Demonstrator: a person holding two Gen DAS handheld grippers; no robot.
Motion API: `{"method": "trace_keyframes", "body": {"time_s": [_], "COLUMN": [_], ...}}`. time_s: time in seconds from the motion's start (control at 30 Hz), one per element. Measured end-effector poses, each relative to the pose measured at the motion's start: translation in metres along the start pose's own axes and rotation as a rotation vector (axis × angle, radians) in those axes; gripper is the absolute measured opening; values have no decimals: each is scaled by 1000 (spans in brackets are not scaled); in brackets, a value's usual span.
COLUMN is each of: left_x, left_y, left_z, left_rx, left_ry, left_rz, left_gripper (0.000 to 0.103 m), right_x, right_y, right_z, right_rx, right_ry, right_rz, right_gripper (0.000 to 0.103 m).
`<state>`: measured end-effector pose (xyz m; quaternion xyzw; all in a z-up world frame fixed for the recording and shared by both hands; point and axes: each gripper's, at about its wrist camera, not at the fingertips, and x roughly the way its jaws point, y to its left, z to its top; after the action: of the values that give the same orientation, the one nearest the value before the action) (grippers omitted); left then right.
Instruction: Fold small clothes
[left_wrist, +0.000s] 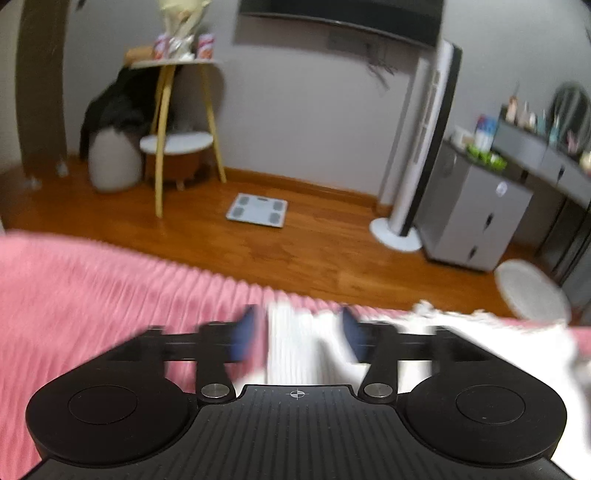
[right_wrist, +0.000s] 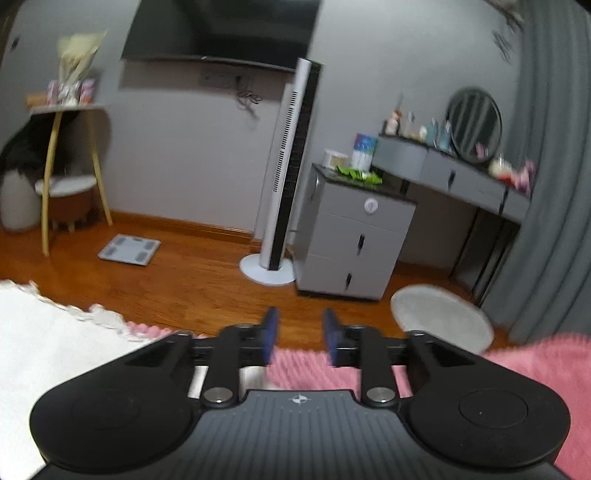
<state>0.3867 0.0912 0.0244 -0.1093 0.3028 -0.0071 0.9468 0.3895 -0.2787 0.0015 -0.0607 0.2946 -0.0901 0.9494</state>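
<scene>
White garment (left_wrist: 295, 347) between spread left gripper (left_wrist: 299, 334) fingers — right gripper (right_wrist: 300, 338) agape

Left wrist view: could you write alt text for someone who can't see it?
An open left claw hovers over a white garment lying on a pink ribbed blanket, everything motion-blurred. Beyond lie a wooden floor, a bathroom scale and a tower fan.
</scene>
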Motion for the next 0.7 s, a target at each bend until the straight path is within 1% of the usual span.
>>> {"method": "trace_keyframes", "body": {"time_s": [0.1,0.13,0.17,0.2,0.27,0.33,0.37,0.43,0.47,0.5,0.53,0.6,0.7], "left_x": [-44,-58,-73,-83,-101,-114,-117,-119,-120,-120,-122,-123,-121], "left_y": [14,19,21,24,25,28,29,30,31,32,34,37,39], "left_z": [-26,-38,-53,-64,-86,-103,-109,-116,-117,-118,-122,-127,-133], "left_rx": [-96,-125,-145,-168,-196,-248,-259,-269,-275,-288,-305,-330,-312], "left_ry": [16,15,16,17,40,41,54,86,103,126,137,145,144], "left_rz": [-91,-102,-103,-89,-56,-34,-27,-15,-21,-29,-33,-48,-60], "left_gripper": [70,72,73,74,74,74,74,74,74,74,74,74,74], "right_x": [-43,-60,-77,-94,-122,-142,-146,-144,-144,-147,-150,-151,-145], "right_y": [-26,-33,-40,-46,-55,-61,-63,-67,-69,-69,-69,-68,-72], "right_z": [-19,-30,-42,-56,-82,-103,-111,-122,-123,-122,-121,-122,-122], "right_rx": [103,134,162,194,252,318,350,394,412,427,450,505,626], "right_ry": [21,32,48,65,109,138,168,221,241,243,246,290,365], "right_rz": [60,78,97,105,118,122,135,157,157,163,183,218,235], "right_gripper": [34,34,37,41,45,56,63,62,58,52,50,50,50]}}
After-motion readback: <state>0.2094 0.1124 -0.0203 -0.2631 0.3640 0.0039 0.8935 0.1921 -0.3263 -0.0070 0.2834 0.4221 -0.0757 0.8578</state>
